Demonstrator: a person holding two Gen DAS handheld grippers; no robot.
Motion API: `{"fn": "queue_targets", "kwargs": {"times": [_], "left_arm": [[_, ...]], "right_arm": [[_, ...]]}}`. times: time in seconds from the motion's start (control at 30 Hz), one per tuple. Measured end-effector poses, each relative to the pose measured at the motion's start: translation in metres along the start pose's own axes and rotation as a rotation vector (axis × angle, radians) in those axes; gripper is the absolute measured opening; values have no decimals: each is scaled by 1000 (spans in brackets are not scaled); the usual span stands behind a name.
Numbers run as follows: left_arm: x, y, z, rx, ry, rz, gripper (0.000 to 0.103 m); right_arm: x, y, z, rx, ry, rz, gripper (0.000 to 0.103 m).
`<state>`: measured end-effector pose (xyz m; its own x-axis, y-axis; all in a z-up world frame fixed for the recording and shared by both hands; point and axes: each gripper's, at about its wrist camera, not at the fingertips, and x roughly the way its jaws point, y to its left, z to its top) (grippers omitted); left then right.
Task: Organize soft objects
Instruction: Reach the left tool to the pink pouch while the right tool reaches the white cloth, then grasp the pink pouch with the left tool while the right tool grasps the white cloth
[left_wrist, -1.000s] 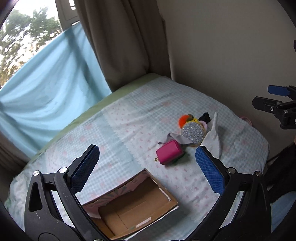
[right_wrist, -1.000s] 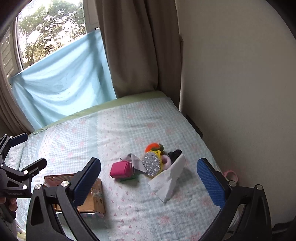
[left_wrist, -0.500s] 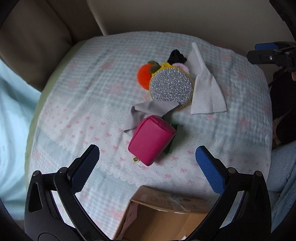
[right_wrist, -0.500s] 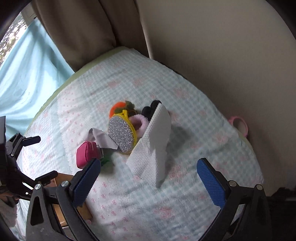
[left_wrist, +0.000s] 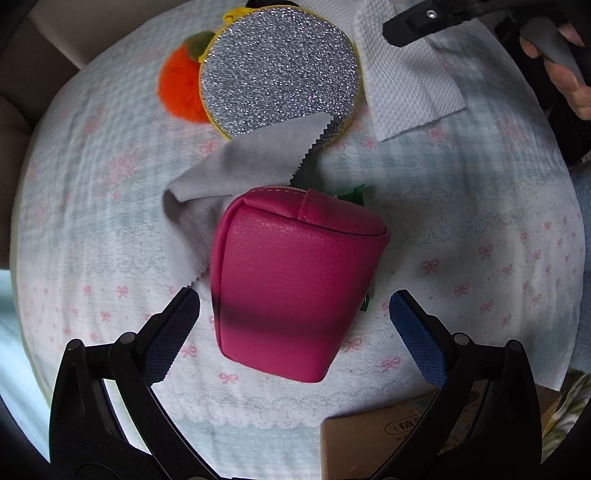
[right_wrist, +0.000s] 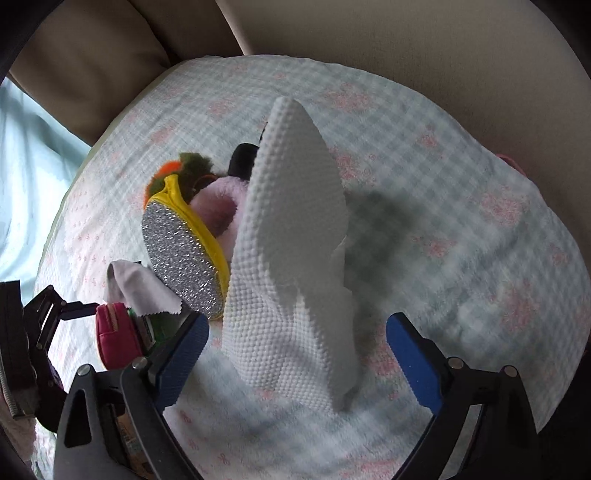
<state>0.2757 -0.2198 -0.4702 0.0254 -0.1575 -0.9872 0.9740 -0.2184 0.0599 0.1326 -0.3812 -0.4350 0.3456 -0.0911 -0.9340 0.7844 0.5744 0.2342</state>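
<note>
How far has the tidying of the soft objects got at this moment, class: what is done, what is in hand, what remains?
Done: nothing visibly; no item is seen in the cardboard box. In hand: the open left gripper straddles the pink pouch without touching it; the open right gripper frames the white paper towel. Left: those two, plus the grey cloth, glitter pouch and orange pompom, all on the bed.

The magenta faux-leather pouch (left_wrist: 295, 280) at the centre of the left wrist frame has a fine pebbled grain and a soft sheen. Above it, the grey microfibre cloth with pinked edges (left_wrist: 236, 162) looks matt and smooth, and the round silver glitter purse with yellow trim (left_wrist: 279, 74) sparkles coarsely. The white embossed paper towel (right_wrist: 295, 258) at the centre of the right wrist frame is dimpled and matt. The fluffy orange pom-pom (left_wrist: 179, 88) at upper left looks furry. The pale blue-and-pink printed bedsheet (left_wrist: 480, 206) is woven, matt cotton.
</note>
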Motion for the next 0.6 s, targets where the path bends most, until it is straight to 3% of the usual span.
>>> {"fn": "queue_targets", "kwargs": {"times": [0.13,0.23,0.43,0.6], "left_arm": [[11,-4,1,49,-15,-13,86],[15,-2,3,50,-21,-26,73],[14,6,2,18,-21,-35,60],[5,10,-2,-35,-24,-24,53]], "right_arm": [[17,-4,5,27,6,2,85],[25,-8,9,52,13,24,71],[28,-7,11,55,30,42,33],[25,-4,7,49,28,52,18]]}}
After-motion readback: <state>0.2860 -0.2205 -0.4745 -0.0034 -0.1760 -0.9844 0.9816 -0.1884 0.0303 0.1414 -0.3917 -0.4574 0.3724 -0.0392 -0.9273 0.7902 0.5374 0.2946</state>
